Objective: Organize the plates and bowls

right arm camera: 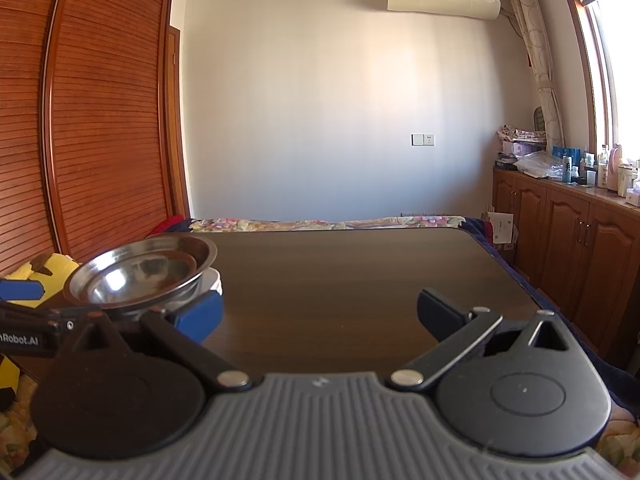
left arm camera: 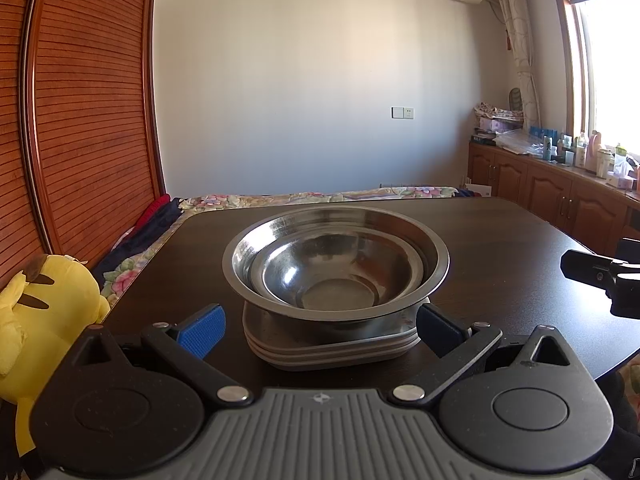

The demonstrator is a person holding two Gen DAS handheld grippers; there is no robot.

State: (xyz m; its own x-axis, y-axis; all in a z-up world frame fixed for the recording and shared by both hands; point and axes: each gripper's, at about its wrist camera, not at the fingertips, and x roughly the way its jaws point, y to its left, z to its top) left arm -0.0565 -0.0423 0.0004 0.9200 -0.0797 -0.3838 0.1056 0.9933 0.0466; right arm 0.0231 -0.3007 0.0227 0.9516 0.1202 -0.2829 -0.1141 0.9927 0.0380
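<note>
Two steel bowls are nested, the smaller bowl (left arm camera: 336,276) inside the larger bowl (left arm camera: 436,256), on a stack of grey plates (left arm camera: 332,350) on the dark wooden table (left arm camera: 500,240). My left gripper (left arm camera: 320,330) is open, its fingers either side of the plate stack's near edge, holding nothing. My right gripper (right arm camera: 320,318) is open and empty over bare table. The bowls (right arm camera: 140,276) and plate stack (right arm camera: 212,280) lie to its left. Part of the right gripper (left arm camera: 600,274) shows at the right edge of the left wrist view.
A yellow plush toy (left arm camera: 40,320) sits off the table's left edge. A floral bed cover (right arm camera: 320,224) lies behind the table. Wooden cabinets (right arm camera: 580,240) with bottles stand at the right, and a slatted wardrobe (right arm camera: 100,120) at the left.
</note>
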